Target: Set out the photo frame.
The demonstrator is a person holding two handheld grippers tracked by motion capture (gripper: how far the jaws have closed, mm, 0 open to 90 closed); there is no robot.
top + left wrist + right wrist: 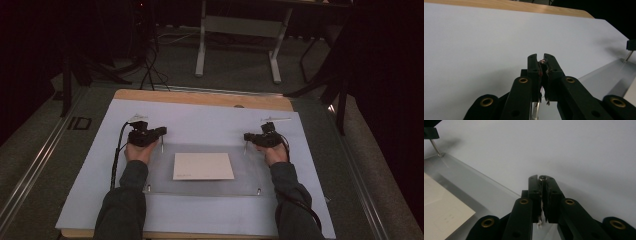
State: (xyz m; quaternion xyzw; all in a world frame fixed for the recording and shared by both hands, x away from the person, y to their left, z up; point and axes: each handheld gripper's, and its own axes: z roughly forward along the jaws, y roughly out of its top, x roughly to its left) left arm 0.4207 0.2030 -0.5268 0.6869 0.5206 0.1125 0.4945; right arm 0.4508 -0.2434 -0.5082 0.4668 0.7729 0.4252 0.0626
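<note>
The left gripper (161,132) and right gripper (246,136) are each clamping a thin metal pin (542,60) at the far corners of the clear plate (160,172), which is lying mid-desk (200,97); the pin tips are staying hidden between the jaws.

Dim room, grey floor (235,70), metal-legged desk (240,25) behind.

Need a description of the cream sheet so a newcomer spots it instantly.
Start at the wooden table and its pale blue mat. At the mat's centre lies a clear plate with metal pins at its corners. Under its middle lies the cream sheet: the one opaque, off-white rectangle there, between the two hands.
</note>
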